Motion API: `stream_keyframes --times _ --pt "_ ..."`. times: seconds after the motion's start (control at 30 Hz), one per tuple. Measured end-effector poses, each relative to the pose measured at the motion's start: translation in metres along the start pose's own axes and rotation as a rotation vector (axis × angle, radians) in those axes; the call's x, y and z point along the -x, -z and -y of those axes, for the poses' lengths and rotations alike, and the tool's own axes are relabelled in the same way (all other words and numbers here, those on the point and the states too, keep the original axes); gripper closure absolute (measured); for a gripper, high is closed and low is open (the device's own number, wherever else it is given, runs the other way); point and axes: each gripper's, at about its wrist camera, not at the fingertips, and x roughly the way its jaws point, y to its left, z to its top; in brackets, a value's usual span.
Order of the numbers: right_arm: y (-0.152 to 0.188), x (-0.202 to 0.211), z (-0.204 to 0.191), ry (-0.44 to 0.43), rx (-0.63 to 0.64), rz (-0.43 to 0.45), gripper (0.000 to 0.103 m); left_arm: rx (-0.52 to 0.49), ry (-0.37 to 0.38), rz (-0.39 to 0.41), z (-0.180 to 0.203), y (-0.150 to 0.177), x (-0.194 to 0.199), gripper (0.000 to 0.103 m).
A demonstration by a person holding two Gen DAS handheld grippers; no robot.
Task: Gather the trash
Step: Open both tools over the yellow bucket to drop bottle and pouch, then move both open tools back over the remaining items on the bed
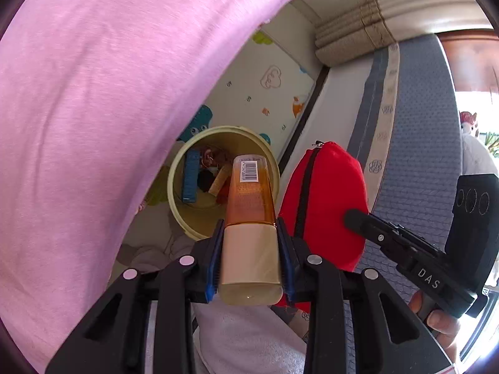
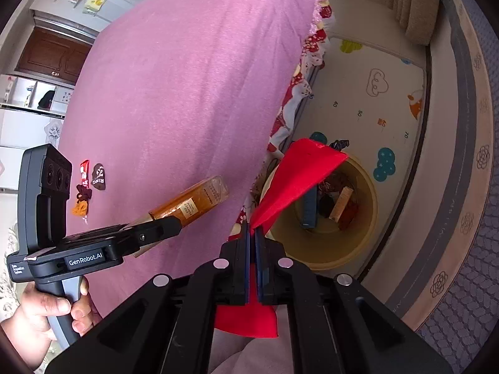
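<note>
On my left wrist view, the left gripper (image 1: 251, 255) is clamped on an amber bottle (image 1: 251, 199), its blue pads pressing the cream cap (image 1: 249, 258) from both sides. The bottle points forward, its barcoded base reaching over the rim of a cream trash bin (image 1: 187, 224) that stands on the patterned play mat (image 1: 265, 93). Inside the bin I see a blue flat piece (image 1: 191, 176) and a tan block (image 1: 220, 180) among darker scraps I cannot identify. Just right of the bottle hangs a red zippered pouch (image 1: 327, 202), with the right gripper's finger (image 1: 368, 221) against it. The pink bedsheet (image 1: 109, 93) fills the left side.

On my right wrist view, the right gripper (image 2: 252, 233) is nearly closed, pinching the red pouch (image 2: 296, 174), which rises over the bin's (image 2: 312, 249) near rim. The left gripper (image 2: 162, 230) enters from the left holding the bottle (image 2: 190, 202) above the pink sheet (image 2: 187, 78). Small wrappers (image 2: 84, 193) lie on the sheet farther left.
</note>
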Motion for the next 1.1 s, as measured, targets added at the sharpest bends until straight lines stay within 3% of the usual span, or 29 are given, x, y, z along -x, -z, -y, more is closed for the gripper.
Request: stream_keyframes --times 0.23,0.5,0.6,0.63,0.67,0.7,0.87,1.1 --pt "0.009 -0.01 0.04 -0.003 -0.069 -0.017 0.1 -0.04 -0.019 -0.07 0.022 -0.003 -0.042 0.072" --pt "0.012 -0.018 0.054 -0.014 -0.089 -0.027 0.1 -0.063 -0.026 -0.116 0.036 -0.004 -0.068 0.072" --pt "0.012 -0.019 0.06 -0.028 -0.112 -0.033 0.095 -0.072 -0.018 -0.135 0.039 -0.006 -0.075 0.072" --pt "0.011 -0.019 0.062 -0.026 -0.119 -0.024 0.086 -0.066 -0.022 -0.143 0.038 -0.007 -0.078 0.059" --pt "0.01 -0.018 0.064 -0.015 -0.119 -0.016 0.082 -0.055 -0.02 -0.15 0.036 -0.007 -0.08 0.032" --pt "0.01 -0.018 0.066 0.001 -0.116 -0.016 0.079 -0.05 -0.017 -0.151 0.032 -0.007 -0.079 0.024" --pt "0.013 -0.016 0.071 0.012 -0.132 -0.02 0.079 -0.067 -0.063 -0.175 0.027 -0.007 -0.086 0.022" --pt "0.013 -0.019 0.069 0.005 -0.148 -0.035 0.079 -0.086 -0.064 -0.173 0.026 -0.003 -0.083 0.022"
